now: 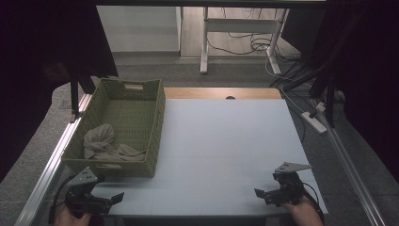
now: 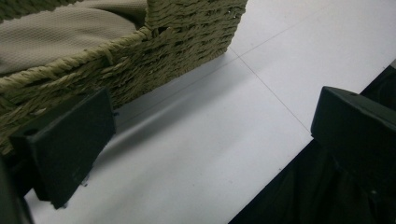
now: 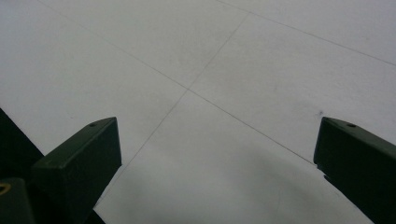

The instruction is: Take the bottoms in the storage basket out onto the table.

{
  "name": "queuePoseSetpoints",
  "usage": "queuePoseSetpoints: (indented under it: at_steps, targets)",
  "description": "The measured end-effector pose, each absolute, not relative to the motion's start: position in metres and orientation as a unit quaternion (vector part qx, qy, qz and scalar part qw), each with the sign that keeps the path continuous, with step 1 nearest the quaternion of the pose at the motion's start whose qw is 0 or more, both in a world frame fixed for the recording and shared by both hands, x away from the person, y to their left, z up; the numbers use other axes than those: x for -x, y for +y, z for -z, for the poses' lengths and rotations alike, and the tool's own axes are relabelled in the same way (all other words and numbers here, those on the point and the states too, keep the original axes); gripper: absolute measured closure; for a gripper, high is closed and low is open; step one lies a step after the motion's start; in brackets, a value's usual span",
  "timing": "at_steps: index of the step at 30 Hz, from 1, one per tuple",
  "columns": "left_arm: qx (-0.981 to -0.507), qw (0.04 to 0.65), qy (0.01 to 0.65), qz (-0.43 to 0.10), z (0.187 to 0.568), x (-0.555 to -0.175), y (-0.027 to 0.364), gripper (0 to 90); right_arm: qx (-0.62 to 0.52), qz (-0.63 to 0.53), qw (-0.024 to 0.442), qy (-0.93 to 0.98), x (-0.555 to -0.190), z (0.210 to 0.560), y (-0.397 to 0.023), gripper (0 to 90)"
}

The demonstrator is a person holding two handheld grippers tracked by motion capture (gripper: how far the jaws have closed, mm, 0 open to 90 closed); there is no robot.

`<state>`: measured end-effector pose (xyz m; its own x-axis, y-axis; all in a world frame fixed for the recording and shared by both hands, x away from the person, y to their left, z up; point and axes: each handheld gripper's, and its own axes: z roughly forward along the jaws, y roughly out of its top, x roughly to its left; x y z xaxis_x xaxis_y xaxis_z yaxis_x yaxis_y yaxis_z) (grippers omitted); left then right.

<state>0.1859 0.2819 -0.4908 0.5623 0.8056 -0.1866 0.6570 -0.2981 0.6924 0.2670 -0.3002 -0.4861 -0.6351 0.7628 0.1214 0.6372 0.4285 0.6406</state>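
Cloth (image 1: 101, 143): beige, crumpled, soft-looking; lies in the near-left part of the basket (image 1: 157, 117), heaped against its near wall.
Basket: green woven, rectangular, long axis running away from the person; stands at the left side of the bench (image 1: 221, 141).
Left gripper (image 1: 106, 200): jaws apart, empty; just in front of the basket's near wall, the cloth up and beyond it over the rim.
Right gripper (image 1: 264, 194): jaws apart, empty; well right of the basket, over bare bench.
Nearer hand: the left, by far.
Likely move: left gripper lifts over the rim and dips to the cloth.
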Motion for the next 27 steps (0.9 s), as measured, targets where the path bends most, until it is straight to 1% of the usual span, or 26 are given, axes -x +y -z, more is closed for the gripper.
queuePoseSetpoints:
  at_steps: [6,12,21,27]
  targets:
    - [-0.801,0.382,0.451,-0.092,0.487,-0.186,0.282,0.0,-0.417,-0.333,0.093,0.840,-0.267,0.486,-0.300,0.7]
    - [-0.807,0.378,0.443,-0.097,0.480,-0.186,0.285,1.1,-0.418,-0.333,0.094,0.840,-0.267,0.486,-0.300,0.7]
    - [-0.806,0.382,0.441,-0.104,0.472,-0.185,0.286,0.3,-0.419,-0.333,0.093,0.840,-0.268,0.487,-0.300,0.7]
    - [-0.802,0.389,0.443,-0.096,0.467,-0.185,0.286,0.0,-0.420,-0.333,0.093,0.839,-0.268,0.487,-0.300,0.7]
